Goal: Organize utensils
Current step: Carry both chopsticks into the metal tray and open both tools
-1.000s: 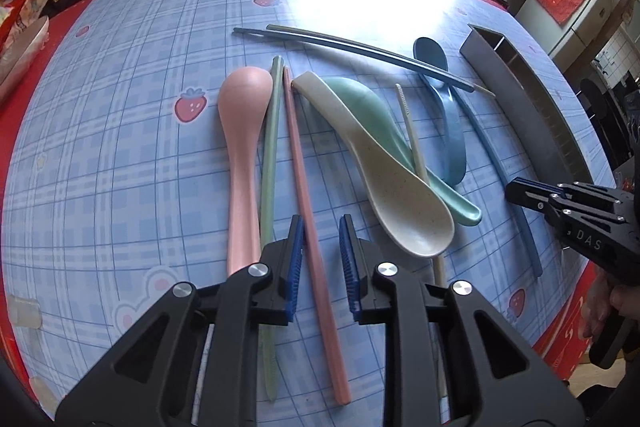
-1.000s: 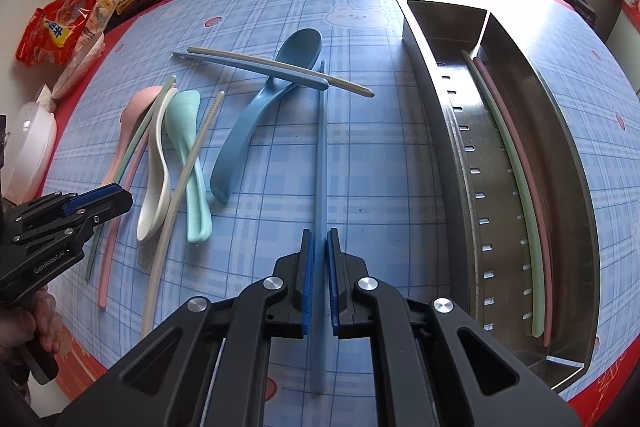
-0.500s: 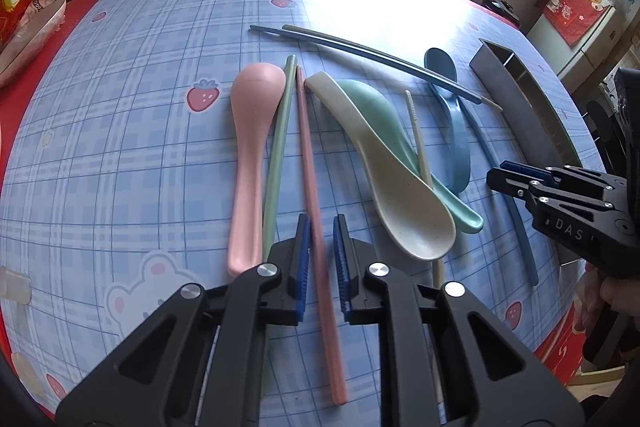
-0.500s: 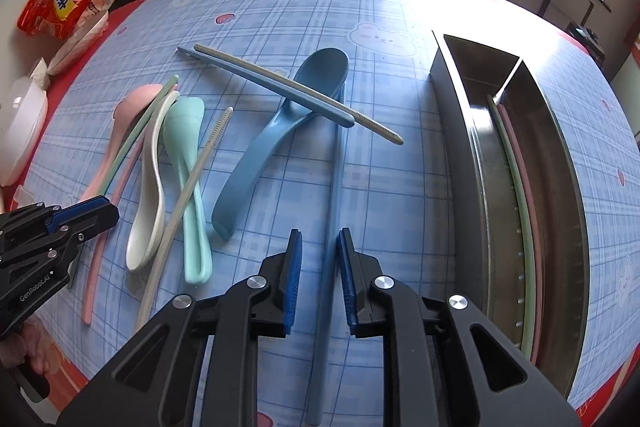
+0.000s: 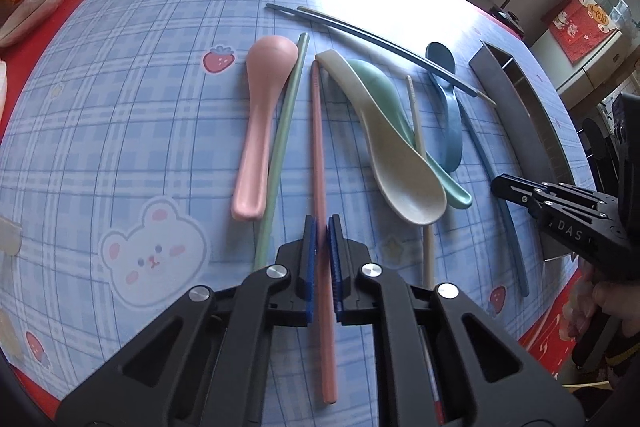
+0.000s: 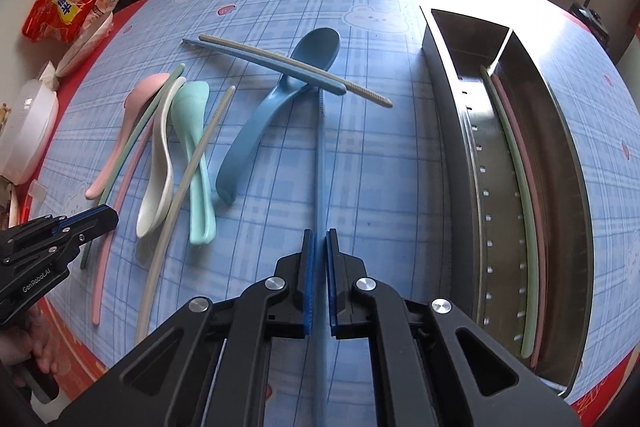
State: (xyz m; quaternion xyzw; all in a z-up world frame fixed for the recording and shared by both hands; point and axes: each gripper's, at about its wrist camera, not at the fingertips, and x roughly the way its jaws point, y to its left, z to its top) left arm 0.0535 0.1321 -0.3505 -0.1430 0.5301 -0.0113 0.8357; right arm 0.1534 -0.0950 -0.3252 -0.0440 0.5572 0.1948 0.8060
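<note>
Nearest us, left gripper has just closed on the pink chopstick near its thick end; right gripper likewise clamps the blue chopstick. Both sticks lie flat on the tablecloth. We judge them light, stiff, smooth, apt to pivot w/ an end grip. Spoons beyond; tray far right.

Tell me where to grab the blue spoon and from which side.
Grip the blue spoon by its handle end nearest the camera, coming from above with the fingers across its width. That end lies free on the table, while its bowl is pinned under two crossed chopsticks, so probably slide it out.
</note>
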